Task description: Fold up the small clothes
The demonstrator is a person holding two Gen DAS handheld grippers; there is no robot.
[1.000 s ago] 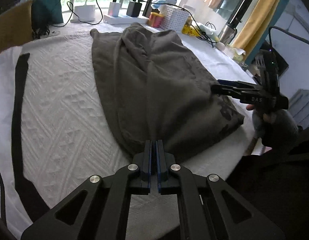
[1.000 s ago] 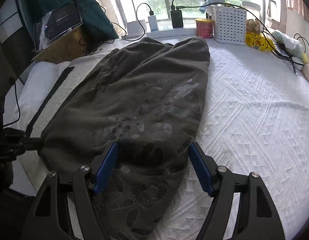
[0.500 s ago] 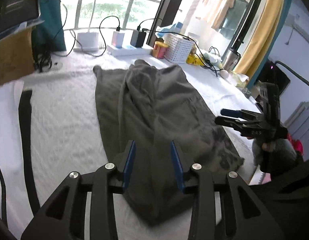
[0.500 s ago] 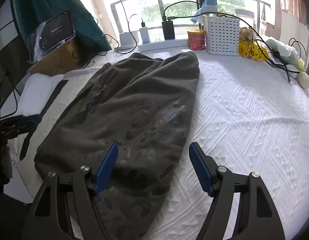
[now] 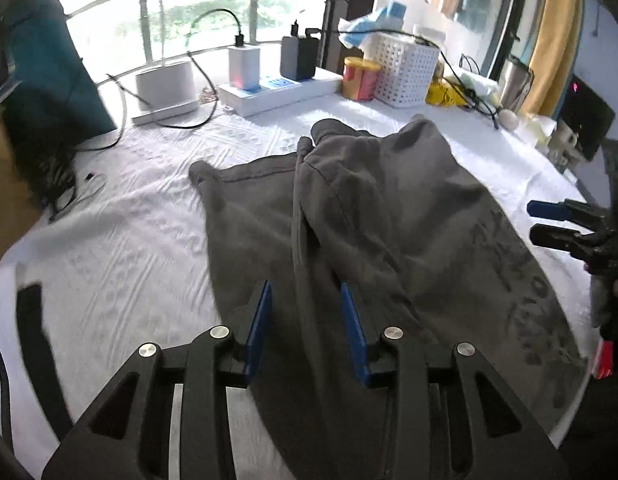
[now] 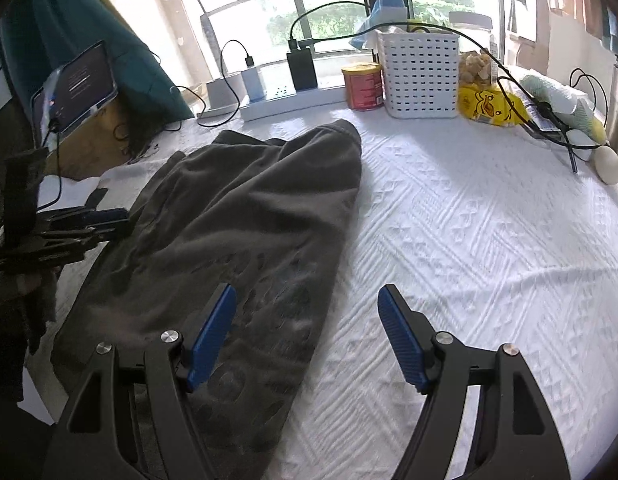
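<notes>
Left gripper (image 5: 305,328): blue fingers (image 5: 259,332) partly spread, nothing pinched between them, poised over a raised fold of the grey garment (image 5: 373,216) with no clear contact; opened within the last second from a tight close, the cloth lying loose below. Right gripper (image 6: 307,334): fingers (image 6: 213,334) spread wide, empty, left finger above the garment's near right edge, right finger above bare white quilted cover (image 6: 489,240). Garment spread flat ahead of both pairs of fingers, reaching toward the window end of the bench. Only in the left view: the garment's left side with its seam and hem, a black strap (image 5: 33,344) on the cover left of the fingers, and the right gripper side-on at far right. Only in the right view: a screen (image 6: 79,84) far left, a yellow bag (image 6: 487,106) and an egg-shaped object (image 6: 607,164) far right. White basket (image 6: 419,74) and red tin (image 6: 363,86) beyond the garment in both. Garment's near end cut off beneath the gripper bodies; left view blurred, faded print hard to read.
</notes>
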